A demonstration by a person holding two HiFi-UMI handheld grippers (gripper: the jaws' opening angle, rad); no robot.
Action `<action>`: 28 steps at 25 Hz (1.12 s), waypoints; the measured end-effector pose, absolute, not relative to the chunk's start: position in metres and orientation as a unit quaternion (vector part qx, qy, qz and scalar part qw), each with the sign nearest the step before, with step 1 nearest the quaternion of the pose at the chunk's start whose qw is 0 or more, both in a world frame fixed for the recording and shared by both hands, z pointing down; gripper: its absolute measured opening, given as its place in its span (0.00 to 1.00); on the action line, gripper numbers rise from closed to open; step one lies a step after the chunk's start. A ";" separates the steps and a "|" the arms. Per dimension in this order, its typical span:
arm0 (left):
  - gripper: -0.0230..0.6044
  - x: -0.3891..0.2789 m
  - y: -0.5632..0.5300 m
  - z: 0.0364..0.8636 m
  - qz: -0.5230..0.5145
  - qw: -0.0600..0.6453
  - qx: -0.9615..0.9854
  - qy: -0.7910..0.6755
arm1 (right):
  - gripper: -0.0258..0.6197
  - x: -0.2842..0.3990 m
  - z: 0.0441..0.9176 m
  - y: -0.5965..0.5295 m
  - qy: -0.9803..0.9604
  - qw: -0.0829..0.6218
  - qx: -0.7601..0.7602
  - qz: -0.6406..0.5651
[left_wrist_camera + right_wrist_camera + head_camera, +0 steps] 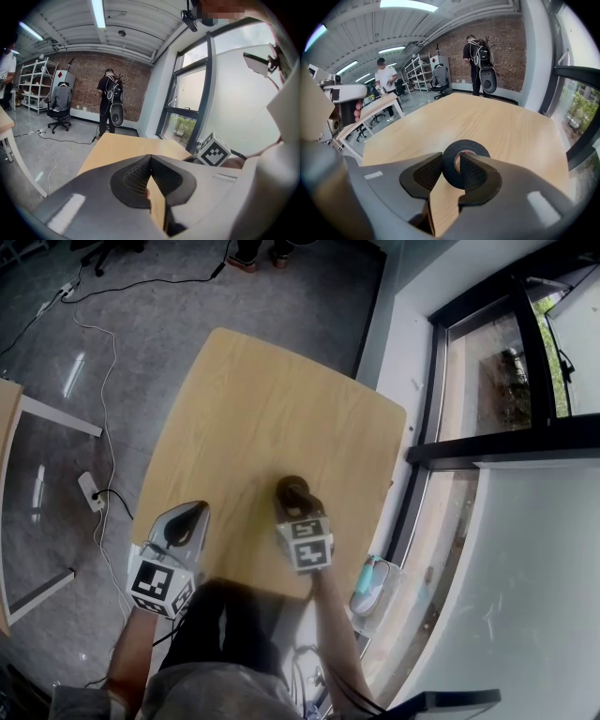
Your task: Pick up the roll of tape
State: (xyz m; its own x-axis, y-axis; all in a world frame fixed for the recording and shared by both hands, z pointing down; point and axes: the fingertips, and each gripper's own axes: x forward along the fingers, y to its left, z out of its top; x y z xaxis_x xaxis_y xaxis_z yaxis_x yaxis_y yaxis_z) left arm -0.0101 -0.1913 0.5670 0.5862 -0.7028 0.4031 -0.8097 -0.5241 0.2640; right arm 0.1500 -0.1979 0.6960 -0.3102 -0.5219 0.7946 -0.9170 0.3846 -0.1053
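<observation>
A black roll of tape (474, 146) lies flat on the light wooden table (497, 117). My right gripper (451, 157) points down at it, one jaw inside the roll's hole and the other against its outer wall, so it is shut on that wall. In the head view the roll of tape (292, 489) sits near the table's front edge under the right gripper (295, 502). My left gripper (192, 512) hovers over the table's front left corner, apart from the roll. In the left gripper view the left gripper (150, 158) is shut, its tips meeting on nothing.
The table (272, 399) is bare apart from the roll. Cables and a power strip (90, 490) lie on the floor at left, beside another table (9, 409). A window wall runs along the right. A person (110, 101) stands beyond the table's far end.
</observation>
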 end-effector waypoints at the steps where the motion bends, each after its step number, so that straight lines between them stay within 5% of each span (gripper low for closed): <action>1: 0.04 -0.010 -0.192 0.565 0.122 0.215 0.864 -0.438 | 0.24 0.149 0.691 -0.199 -0.761 0.333 0.476 0.289; 11: 0.04 -0.006 -0.196 0.543 0.113 0.198 0.868 -0.440 | 0.24 0.154 0.614 -0.208 -0.793 0.134 0.511 0.304; 28: 0.04 0.002 -0.167 0.414 0.044 0.144 0.894 -0.422 | 0.24 0.164 0.444 -0.157 -0.809 0.066 0.555 0.182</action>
